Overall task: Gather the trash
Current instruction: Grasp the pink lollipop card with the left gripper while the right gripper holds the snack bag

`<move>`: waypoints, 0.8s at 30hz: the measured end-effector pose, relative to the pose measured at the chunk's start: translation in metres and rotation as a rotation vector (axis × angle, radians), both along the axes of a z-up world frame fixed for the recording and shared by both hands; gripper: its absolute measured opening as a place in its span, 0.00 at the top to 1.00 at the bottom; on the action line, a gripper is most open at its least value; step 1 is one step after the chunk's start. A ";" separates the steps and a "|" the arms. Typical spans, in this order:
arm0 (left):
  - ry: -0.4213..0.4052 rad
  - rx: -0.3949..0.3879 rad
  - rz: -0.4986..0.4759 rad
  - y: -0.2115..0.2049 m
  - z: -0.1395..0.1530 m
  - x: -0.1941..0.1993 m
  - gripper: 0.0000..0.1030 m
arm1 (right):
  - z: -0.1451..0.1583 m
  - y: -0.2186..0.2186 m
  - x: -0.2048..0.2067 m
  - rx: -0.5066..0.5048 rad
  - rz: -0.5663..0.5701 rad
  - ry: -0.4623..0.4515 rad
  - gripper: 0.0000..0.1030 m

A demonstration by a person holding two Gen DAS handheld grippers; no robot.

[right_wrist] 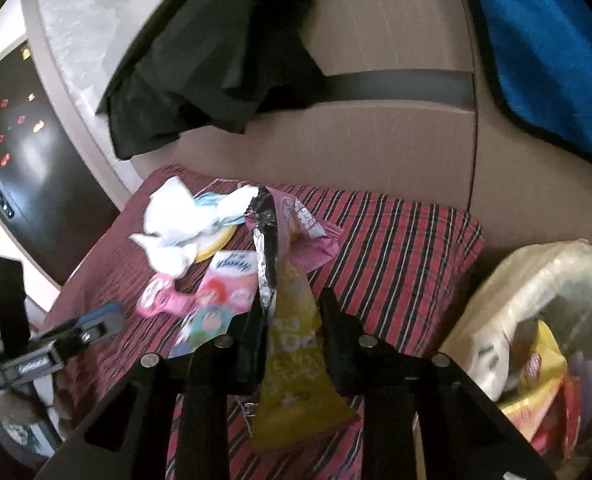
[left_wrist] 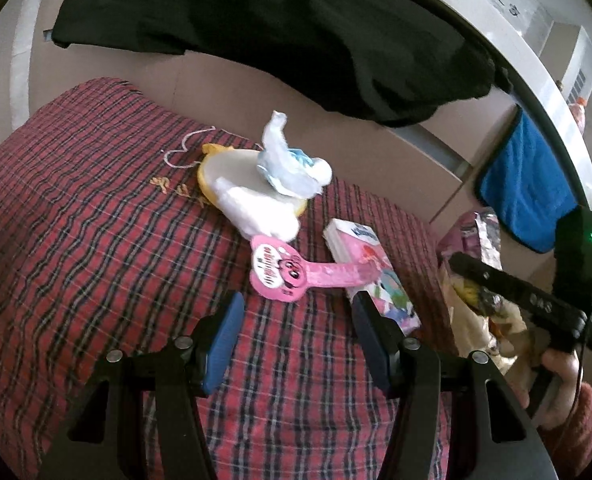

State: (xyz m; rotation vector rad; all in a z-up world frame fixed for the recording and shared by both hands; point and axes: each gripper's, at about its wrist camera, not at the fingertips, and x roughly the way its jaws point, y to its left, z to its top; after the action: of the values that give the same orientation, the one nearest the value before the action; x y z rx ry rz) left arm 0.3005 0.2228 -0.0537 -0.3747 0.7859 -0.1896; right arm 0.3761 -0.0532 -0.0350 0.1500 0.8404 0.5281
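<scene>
We see our right gripper clamped on a yellow and pink foil snack wrapper above the red plaid cloth. Our left gripper hangs wide and empty near a pink paper tag.

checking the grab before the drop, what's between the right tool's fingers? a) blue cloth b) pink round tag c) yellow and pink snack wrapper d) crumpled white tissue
c, in the right wrist view the right tool has the yellow and pink snack wrapper standing up between its fingers, while the white tissue and the pink tag lie on the plaid cloth.
</scene>
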 end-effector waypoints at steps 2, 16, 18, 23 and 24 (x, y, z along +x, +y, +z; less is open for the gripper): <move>-0.005 0.012 -0.005 -0.005 0.001 -0.001 0.44 | 0.005 -0.004 -0.015 -0.027 0.006 -0.033 0.78; 0.059 -0.048 0.074 0.000 -0.013 0.021 0.44 | -0.001 -0.017 -0.059 -0.003 -0.013 -0.049 0.77; 0.087 -0.078 0.107 0.003 -0.019 0.027 0.44 | -0.004 -0.018 -0.062 -0.002 -0.013 -0.044 0.77; 0.105 -0.081 0.170 0.005 -0.025 0.042 0.45 | -0.009 -0.019 -0.066 0.004 -0.023 -0.036 0.77; 0.107 -0.066 0.176 0.003 -0.025 0.045 0.47 | -0.010 -0.021 -0.067 0.007 -0.026 -0.033 0.77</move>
State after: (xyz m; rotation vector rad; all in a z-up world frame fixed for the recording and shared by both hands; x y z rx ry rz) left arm 0.3450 0.2254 -0.0785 -0.5171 0.8490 -0.0307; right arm 0.3088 -0.0738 -0.0449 0.1584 0.8031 0.5083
